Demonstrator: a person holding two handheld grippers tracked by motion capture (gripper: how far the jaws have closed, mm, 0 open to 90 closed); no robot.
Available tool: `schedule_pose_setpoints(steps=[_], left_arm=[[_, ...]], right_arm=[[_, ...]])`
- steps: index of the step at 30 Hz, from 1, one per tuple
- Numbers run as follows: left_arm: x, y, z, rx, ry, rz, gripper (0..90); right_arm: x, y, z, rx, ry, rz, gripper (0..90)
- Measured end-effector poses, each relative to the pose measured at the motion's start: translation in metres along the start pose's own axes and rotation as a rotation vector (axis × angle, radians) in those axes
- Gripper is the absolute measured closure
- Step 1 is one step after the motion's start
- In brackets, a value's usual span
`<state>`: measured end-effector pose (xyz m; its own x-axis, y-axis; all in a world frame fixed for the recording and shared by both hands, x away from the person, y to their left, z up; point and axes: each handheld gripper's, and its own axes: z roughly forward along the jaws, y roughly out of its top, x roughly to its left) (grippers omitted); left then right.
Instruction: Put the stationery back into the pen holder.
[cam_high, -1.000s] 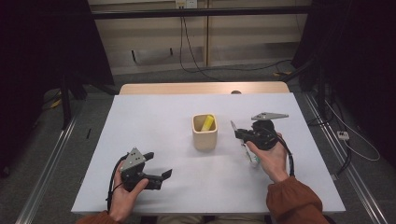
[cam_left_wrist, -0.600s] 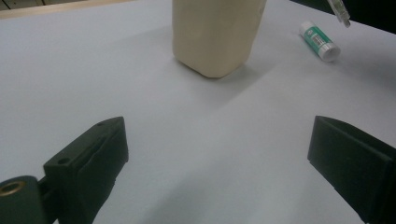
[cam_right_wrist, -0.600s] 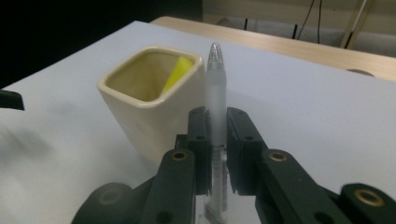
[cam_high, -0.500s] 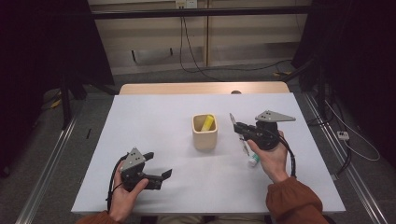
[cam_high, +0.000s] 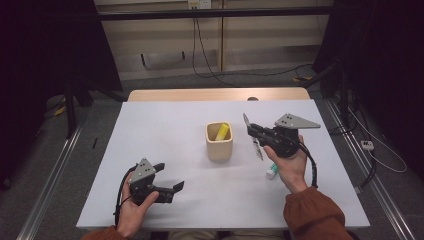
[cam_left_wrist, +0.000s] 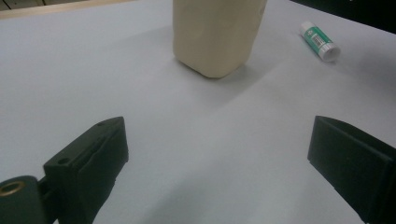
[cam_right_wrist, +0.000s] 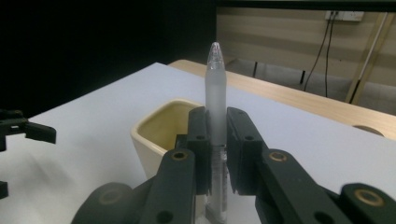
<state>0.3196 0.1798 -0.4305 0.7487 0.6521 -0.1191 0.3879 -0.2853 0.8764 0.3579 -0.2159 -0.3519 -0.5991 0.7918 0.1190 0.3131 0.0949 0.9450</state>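
A beige cup (cam_high: 219, 145) stands mid-table with a yellow object (cam_high: 222, 131) inside. My right gripper (cam_high: 253, 133) hovers just right of the cup, shut on a frosted translucent pen (cam_high: 258, 150). In the right gripper view the pen (cam_right_wrist: 215, 88) stands upright between the jaws, in front of the cup (cam_right_wrist: 159, 128). A white and green glue stick (cam_high: 271, 171) lies on the table under the right hand. My left gripper (cam_high: 170, 176) rests at the front left, open, nothing between its jaws. Its own view has the cup (cam_left_wrist: 217, 35) and the glue stick (cam_left_wrist: 319, 40) ahead of it.
The white table (cam_high: 165, 130) has a wooden strip along its far edge (cam_high: 215, 94). Cables and dark stands are on the floor around it. The left gripper (cam_right_wrist: 23, 130) is seen at the left edge of the right gripper view.
The right hand has risen with the pen, lifting it off the table and uncovering the glue stick beneath. The left gripper has stayed put.
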Motion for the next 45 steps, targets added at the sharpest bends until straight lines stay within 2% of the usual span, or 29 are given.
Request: schedule_pose_setpoints(steps=[10, 19, 23, 28, 41, 45], left_arm=[[0.0, 0.0, 0.0, 0.002, 0.0, -0.001, 4.9], [0.001, 0.0, -0.001, 0.0, 0.0, 0.0, 4.9], [0.001, 0.0, -0.001, -0.002, 0.001, 0.001, 4.9], [0.001, 0.0, -0.001, -0.003, 0.002, 0.0, 4.9], [0.002, 0.0, -0.001, 0.0, 0.0, 0.002, 4.9], [0.001, 0.0, -0.001, -0.003, -0.001, 0.001, 5.0]], right_arm=[[0.006, 0.015, 0.003, -0.069, 0.009, -0.019, 81.1], [0.014, 0.033, 0.021, -0.11, 0.029, -0.034, 81.1], [0.016, 0.04, 0.028, -0.124, 0.043, -0.018, 81.0], [0.018, 0.045, 0.036, -0.12, 0.064, -0.016, 81.0], [0.019, 0.056, 0.059, -0.134, 0.067, -0.028, 80.9], [0.019, 0.059, 0.066, -0.133, 0.05, -0.023, 80.9]])
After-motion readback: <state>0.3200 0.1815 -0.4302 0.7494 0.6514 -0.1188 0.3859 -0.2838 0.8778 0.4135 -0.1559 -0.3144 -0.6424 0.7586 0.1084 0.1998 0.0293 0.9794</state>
